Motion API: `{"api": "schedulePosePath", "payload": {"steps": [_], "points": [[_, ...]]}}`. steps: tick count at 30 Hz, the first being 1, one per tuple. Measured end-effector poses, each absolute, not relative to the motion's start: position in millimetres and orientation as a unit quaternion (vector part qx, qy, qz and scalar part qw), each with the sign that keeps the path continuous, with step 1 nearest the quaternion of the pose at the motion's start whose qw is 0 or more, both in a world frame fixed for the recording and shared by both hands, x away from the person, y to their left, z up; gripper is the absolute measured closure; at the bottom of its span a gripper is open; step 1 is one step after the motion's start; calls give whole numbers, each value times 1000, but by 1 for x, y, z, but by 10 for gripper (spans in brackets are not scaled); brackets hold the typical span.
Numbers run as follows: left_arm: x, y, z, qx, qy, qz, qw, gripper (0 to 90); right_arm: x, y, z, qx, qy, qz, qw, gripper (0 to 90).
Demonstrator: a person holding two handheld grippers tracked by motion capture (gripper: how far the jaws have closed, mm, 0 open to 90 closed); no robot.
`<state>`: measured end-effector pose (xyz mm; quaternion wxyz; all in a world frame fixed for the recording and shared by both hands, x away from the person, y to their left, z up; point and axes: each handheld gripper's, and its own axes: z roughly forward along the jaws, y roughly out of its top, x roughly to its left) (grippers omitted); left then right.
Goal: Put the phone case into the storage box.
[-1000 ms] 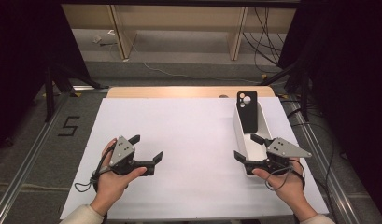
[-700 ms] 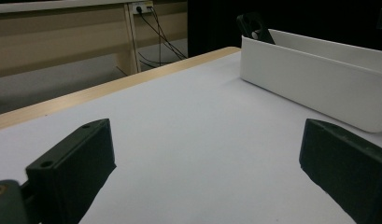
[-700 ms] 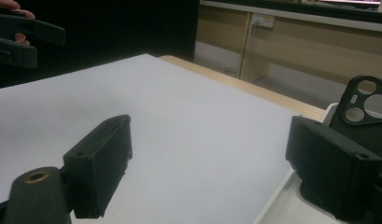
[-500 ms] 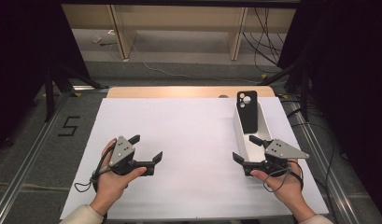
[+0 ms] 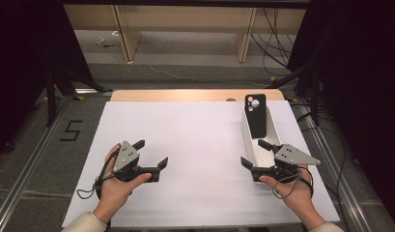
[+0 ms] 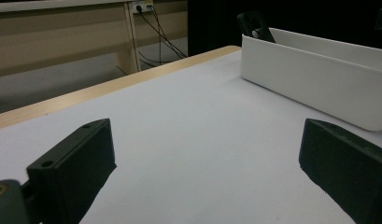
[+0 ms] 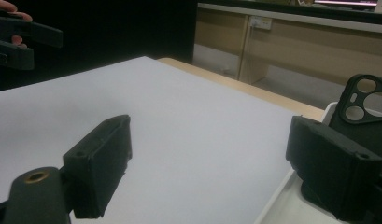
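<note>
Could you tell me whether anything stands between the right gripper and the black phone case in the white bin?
Nothing visible does. The right gripper sits open at the near end of the long white plastic bin, and the black phone case leans inside it just beyond, with only bare bin interior between them.

Lower left of the high view: the left gripper (image 5: 150,155) has a black body, two blunt black jaws and a grey three-cornered plate dotted with small screws; a black cable loops off beside the wrist. Lower right, the right gripper (image 5: 255,153) looks the same, its cable curling over the hand. Pale sleeve cuffs edge the bottom.
</note>
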<state>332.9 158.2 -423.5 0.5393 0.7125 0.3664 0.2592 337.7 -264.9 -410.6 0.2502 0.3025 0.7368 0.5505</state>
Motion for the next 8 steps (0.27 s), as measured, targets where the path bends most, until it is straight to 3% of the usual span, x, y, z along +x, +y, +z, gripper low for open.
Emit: {"api": "schedulePosePath", "payload": {"steps": [8], "points": [[333, 159, -423, 712, 366, 261, 539, 32, 339, -265, -410, 300, 735, 554, 251, 158]]}}
